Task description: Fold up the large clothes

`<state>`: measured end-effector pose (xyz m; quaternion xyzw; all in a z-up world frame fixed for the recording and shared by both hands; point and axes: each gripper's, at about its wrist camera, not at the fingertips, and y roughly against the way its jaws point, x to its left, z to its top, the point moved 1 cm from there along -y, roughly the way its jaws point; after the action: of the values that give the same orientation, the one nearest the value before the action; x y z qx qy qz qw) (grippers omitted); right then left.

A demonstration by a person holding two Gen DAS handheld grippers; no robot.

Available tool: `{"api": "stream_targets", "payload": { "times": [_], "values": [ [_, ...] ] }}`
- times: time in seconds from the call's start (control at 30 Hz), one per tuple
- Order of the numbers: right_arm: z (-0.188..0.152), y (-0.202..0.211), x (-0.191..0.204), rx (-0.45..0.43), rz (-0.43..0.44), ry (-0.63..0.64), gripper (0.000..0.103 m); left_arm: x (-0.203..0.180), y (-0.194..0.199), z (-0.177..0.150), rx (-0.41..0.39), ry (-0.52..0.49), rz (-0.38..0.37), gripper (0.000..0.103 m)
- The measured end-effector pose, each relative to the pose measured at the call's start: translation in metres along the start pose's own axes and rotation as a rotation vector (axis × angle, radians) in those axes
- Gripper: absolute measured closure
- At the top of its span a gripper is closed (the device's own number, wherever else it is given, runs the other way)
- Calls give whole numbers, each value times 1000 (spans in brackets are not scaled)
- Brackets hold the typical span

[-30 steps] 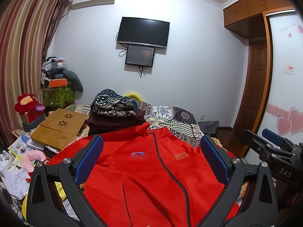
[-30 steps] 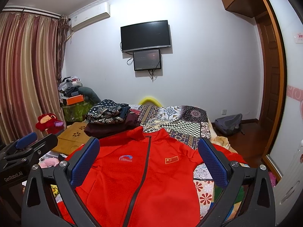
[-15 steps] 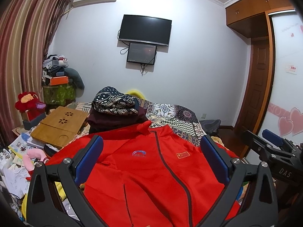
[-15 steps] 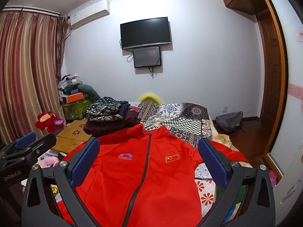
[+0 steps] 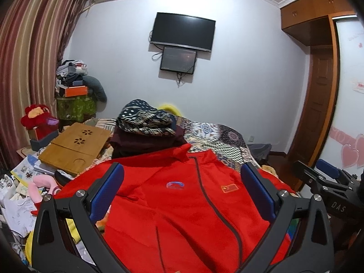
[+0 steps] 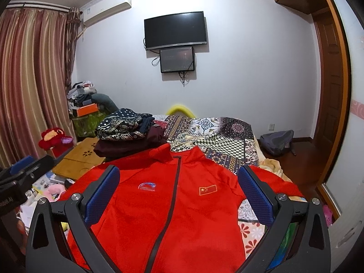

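Left wrist view: my left gripper [image 5: 182, 191] hangs above the red jacket [image 5: 182, 216], fingers spread wide and empty. The jacket lies front-up, zipped, flat on the bed [image 5: 218, 141], laid out ready for folding. Folded clothes [image 5: 145, 132] sit stacked behind the collar, out of the way.

Right wrist view: my right gripper [image 6: 179, 193] also gapes, nothing held, poised over the jacket's chest.
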<state>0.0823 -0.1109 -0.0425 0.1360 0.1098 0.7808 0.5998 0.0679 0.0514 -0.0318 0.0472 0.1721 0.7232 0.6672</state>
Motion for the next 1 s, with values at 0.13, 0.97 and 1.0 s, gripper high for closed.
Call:
{"api": "stream_targets", "payload": {
  "times": [0.13, 0.97, 1.0],
  "values": [
    [2, -15, 0, 29, 14, 7, 0, 17, -19, 6, 13, 9, 53, 0],
    [-14, -136, -7, 369, -20, -12, 0, 347, -131, -112, 455, 704, 491, 8],
    [-16, -140, -6, 381, -23, -12, 0, 353, -134, -120, 478, 732, 480, 12]
  ]
}}
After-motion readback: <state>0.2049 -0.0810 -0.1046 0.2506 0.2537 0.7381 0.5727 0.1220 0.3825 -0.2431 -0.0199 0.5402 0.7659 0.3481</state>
